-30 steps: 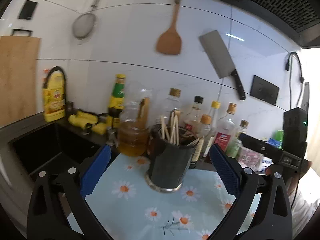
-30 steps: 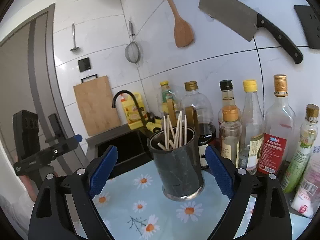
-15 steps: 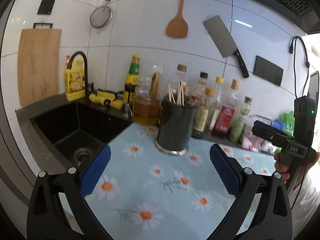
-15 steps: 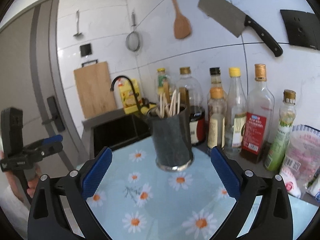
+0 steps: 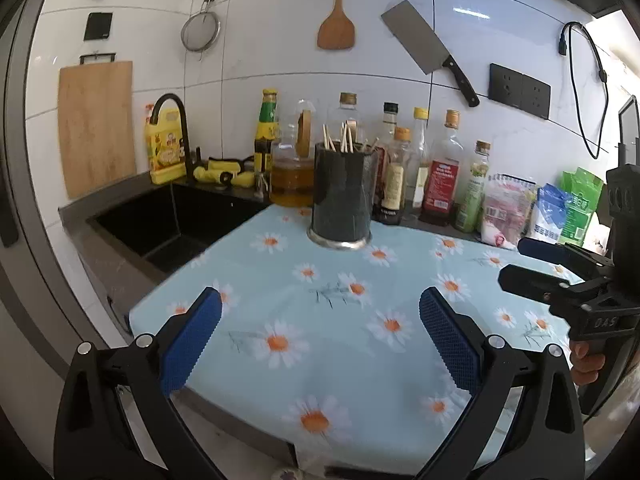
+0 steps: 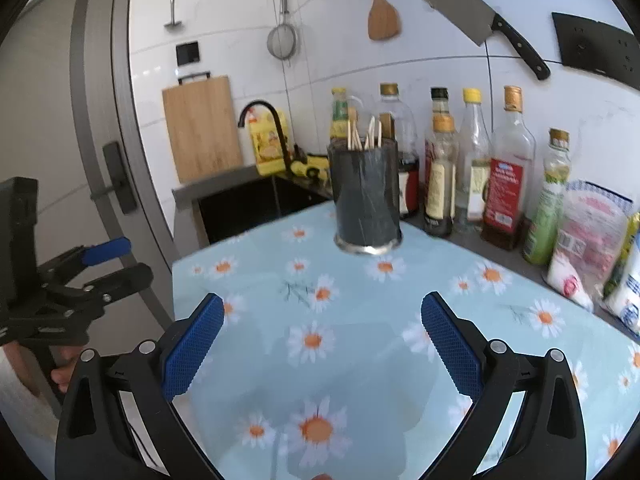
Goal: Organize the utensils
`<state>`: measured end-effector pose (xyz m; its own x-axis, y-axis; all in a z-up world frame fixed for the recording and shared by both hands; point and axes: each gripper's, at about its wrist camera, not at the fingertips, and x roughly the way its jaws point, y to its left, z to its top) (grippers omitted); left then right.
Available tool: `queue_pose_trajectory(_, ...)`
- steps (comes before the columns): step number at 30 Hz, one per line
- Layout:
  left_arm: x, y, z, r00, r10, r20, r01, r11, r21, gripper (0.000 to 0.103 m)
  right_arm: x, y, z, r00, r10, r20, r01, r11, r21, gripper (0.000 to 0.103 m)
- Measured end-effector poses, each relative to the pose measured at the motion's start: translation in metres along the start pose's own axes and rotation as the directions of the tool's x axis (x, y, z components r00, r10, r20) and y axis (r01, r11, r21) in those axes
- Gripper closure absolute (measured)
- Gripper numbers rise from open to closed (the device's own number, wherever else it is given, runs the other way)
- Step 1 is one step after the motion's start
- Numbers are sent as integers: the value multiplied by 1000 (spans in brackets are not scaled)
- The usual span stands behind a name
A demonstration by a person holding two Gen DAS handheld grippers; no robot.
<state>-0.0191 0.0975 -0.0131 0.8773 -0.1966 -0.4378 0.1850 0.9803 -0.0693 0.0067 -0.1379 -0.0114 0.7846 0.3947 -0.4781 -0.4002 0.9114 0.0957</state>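
Left wrist view: the left gripper [image 5: 320,336] is seen with fingers wide apart and nothing between them, above the daisy cloth [image 5: 320,364]. At twelve o'clock, farther off, a dark holder [image 5: 342,196] with chopsticks [image 5: 344,138] stands upright. The right gripper [image 6: 322,338] is likewise spread empty.

Chopsticks' [image 5: 344,138] lower lengths inside holder [image 5: 342,196]

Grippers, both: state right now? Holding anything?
Left gripper: open, nothing between its pads, only the daisy tablecloth beyond.
Right gripper: open wide, holding nothing.
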Motion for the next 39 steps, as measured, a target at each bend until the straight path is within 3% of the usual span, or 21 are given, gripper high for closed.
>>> queue_pose_trajectory(3, -11, -1, -9, 1000, 19, -14, -20, 999, -51, 6, -7, 7, -11, 999, -19, -30, 19, 1000, -15, 8)
queue_pose_trajectory(9, -26, -7, -15, 998, 68, -14, -69, 987, -142, 6, -31, 21, -21, 999, -40, 14, 40, 998, -46, 8)
queue_pose_trajectory(15, -28, -12, -16, 998, 28, -59, -38, 985, -169, 6, -43, 30, -32, 996, -74, 44, 75, 997, -10, 8)
queue_pose_trajectory(27, -26, -28, -9, 998, -14, -67, 6, 994, -106, 6, -57, 27, -34, 992, -109, 65, 110, 994, 1, 8)
queue_pose_trajectory(39, -34, -35, -9, 999, 9, -53, -14, 995, -96, 6, -63, 26, -36, 992, -106, 73, 107, 994, -8, 8)
